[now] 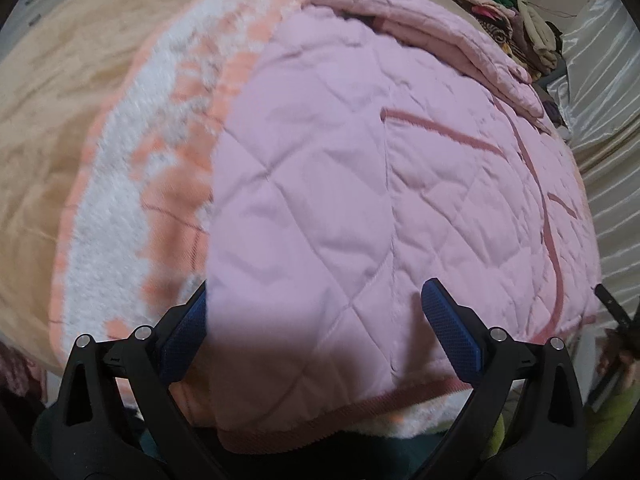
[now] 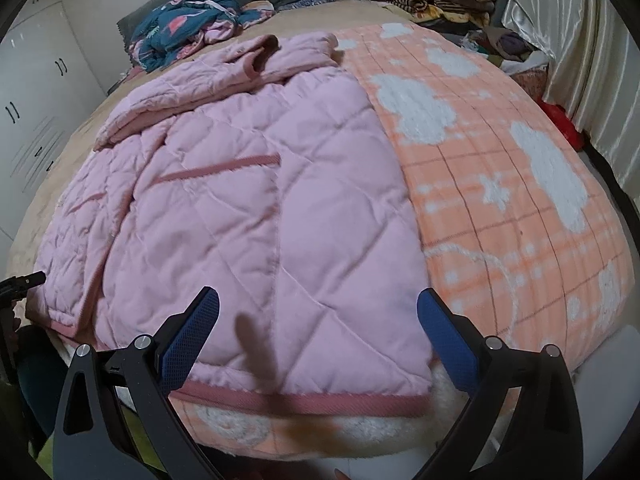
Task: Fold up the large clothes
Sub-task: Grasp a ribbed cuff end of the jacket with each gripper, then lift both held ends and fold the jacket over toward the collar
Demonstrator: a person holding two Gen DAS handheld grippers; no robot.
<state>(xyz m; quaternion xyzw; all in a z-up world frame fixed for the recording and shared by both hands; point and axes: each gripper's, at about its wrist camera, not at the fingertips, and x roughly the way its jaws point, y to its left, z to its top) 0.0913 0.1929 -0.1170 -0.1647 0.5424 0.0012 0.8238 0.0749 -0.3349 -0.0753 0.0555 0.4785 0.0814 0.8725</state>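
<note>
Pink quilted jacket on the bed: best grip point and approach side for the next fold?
Take the pink quilted jacket by its near hem band, probably one corner per gripper, coming in low from the bed's front edge. The hem lies flat over the orange blanket, slightly overhanging the edge, so a finger can slip under. Both the left gripper and right gripper are open just above it.
</note>
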